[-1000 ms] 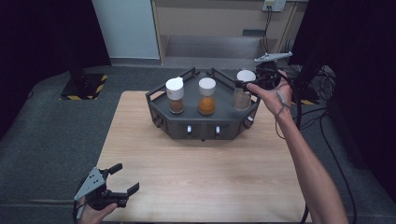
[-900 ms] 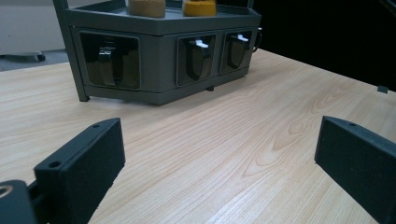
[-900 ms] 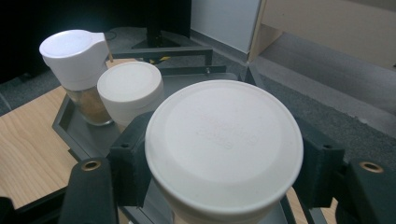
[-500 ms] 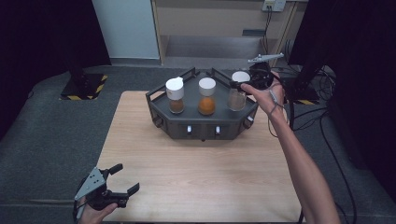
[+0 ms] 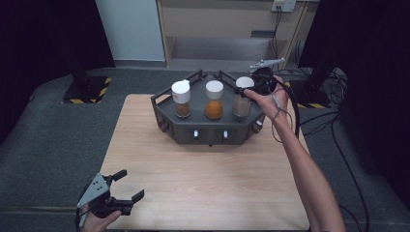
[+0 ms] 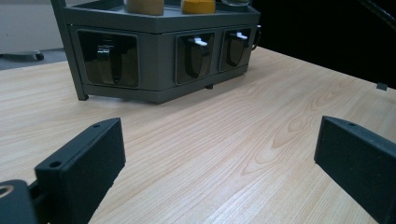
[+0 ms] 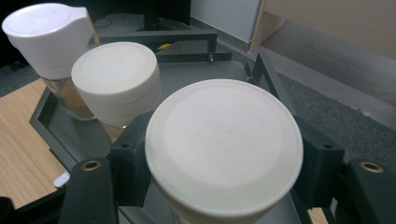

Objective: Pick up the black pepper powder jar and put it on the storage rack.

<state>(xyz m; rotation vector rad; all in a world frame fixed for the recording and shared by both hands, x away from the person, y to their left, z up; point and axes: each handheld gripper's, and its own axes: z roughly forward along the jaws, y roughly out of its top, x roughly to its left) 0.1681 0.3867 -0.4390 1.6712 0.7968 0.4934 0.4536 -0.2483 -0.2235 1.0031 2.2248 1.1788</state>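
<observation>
A dark grey six-sided rack (image 5: 208, 131) stands at the far middle of the wooden table. Its top tray holds three white-lidded spice jars: a brown one (image 5: 182, 99), an orange one (image 5: 214, 100) and a pale brown one (image 5: 242, 96). My right gripper (image 5: 246, 89) is shut on the pale jar's lid from the right. In the right gripper view that lid (image 7: 224, 144) sits between the jaws of the right gripper (image 7: 224, 161), with the other two lids (image 7: 116, 79) behind it. My left gripper (image 5: 129, 184) rests open at the near left corner, jaws wide and empty (image 6: 219, 158).
The rack's front faces carry small drawers with metal handles (image 6: 194, 53). Bare tabletop (image 5: 208, 183) lies between the rack and the near edge. Dark floor surrounds the table, and cables (image 5: 333, 92) lie at the far right.
My right hand has moved left and slightly down with the pale jar, bringing it in line with the other two jars on the rack. The left gripper has stayed still.
</observation>
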